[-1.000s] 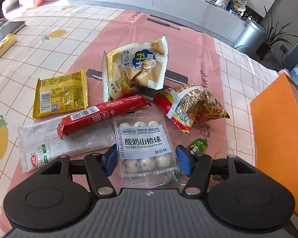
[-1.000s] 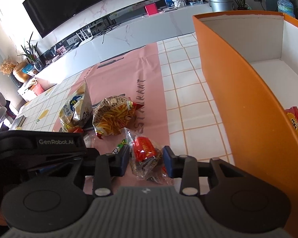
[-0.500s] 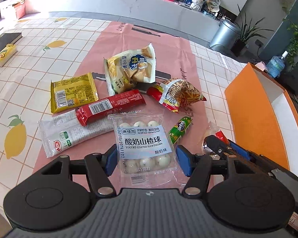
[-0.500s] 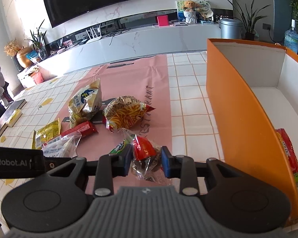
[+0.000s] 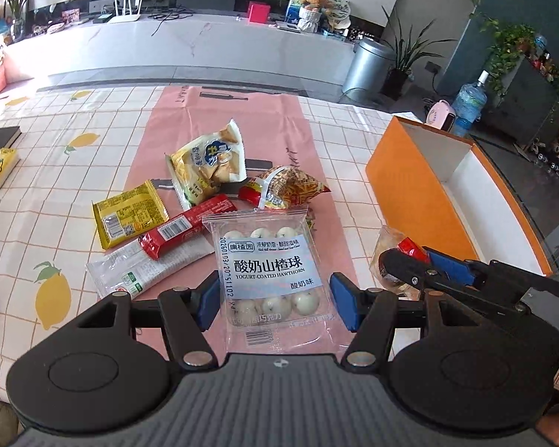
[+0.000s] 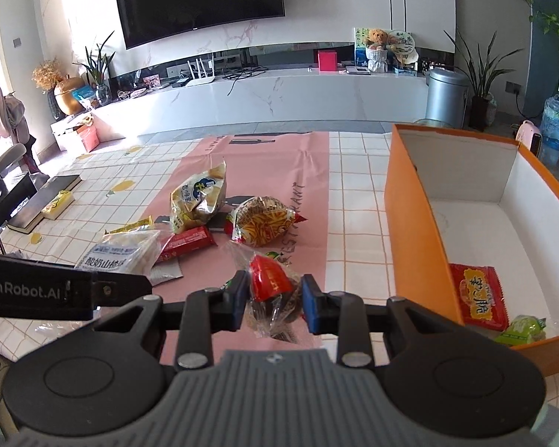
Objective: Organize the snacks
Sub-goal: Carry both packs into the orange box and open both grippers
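Left gripper (image 5: 274,300): fingers set wide, clamped on the flanks of a yogurt-coated hawthorn ball pack (image 5: 267,268), carried above the pink table runner (image 5: 227,119).

Right gripper (image 6: 271,302): fingers set narrow, pinching a crinkled clear-wrapped snack with red insert (image 6: 270,294), carried beside the orange box (image 6: 410,231).

Already in box: red snack packet (image 6: 479,301), green-wrapped item (image 6: 523,329).

Left on runner: yellow chip bag (image 5: 208,165), fries-print bag (image 5: 287,188), red bar (image 5: 186,229), yellow wafer packet (image 5: 128,214), white sleeve pack (image 5: 138,270).

Hazards:
- Slick film, grip on soft edges only; likely slip or sag of hawthorn pack in transit.
- Crushing of coated balls if squeezed harder.
- Loose wrapper tail catching orange box wall on entry.
- Both grippers close together; possible collision over box mouth.
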A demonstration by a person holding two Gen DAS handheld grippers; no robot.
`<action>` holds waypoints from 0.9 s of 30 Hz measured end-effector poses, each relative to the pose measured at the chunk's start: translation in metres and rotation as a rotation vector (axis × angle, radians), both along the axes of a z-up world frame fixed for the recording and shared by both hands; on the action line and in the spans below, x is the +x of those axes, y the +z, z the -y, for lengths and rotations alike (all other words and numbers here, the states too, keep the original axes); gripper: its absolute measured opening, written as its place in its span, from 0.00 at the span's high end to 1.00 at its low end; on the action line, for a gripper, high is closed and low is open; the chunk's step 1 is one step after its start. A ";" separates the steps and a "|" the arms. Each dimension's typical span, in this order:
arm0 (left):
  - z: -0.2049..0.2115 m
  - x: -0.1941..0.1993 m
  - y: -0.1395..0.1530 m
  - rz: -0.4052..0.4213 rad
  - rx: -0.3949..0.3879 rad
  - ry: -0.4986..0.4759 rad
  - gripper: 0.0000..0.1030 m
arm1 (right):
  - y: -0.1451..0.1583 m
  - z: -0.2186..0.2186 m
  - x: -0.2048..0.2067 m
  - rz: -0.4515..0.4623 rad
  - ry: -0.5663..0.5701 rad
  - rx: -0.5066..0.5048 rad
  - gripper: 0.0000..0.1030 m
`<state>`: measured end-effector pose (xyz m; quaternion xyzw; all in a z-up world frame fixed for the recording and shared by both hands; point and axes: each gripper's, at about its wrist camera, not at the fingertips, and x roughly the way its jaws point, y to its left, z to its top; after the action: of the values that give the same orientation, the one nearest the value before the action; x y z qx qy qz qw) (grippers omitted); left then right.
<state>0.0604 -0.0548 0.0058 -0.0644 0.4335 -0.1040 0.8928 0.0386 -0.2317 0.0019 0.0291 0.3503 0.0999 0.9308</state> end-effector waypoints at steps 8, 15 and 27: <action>0.029 0.000 0.029 0.077 0.031 -0.107 0.32 | 0.034 0.026 -0.010 0.068 -0.015 -0.062 0.73; 0.069 0.014 0.047 0.127 0.025 -0.194 0.32 | 0.061 0.072 -0.007 0.086 -0.063 -0.084 0.73; 0.159 0.063 0.044 0.097 0.012 -0.398 0.32 | 0.055 0.147 0.032 -0.003 -0.097 -0.191 0.73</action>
<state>0.1238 -0.2142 0.0495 0.0330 0.3950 -0.2788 0.8748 0.0707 -0.3792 0.0569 -0.0426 0.3580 0.0209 0.9325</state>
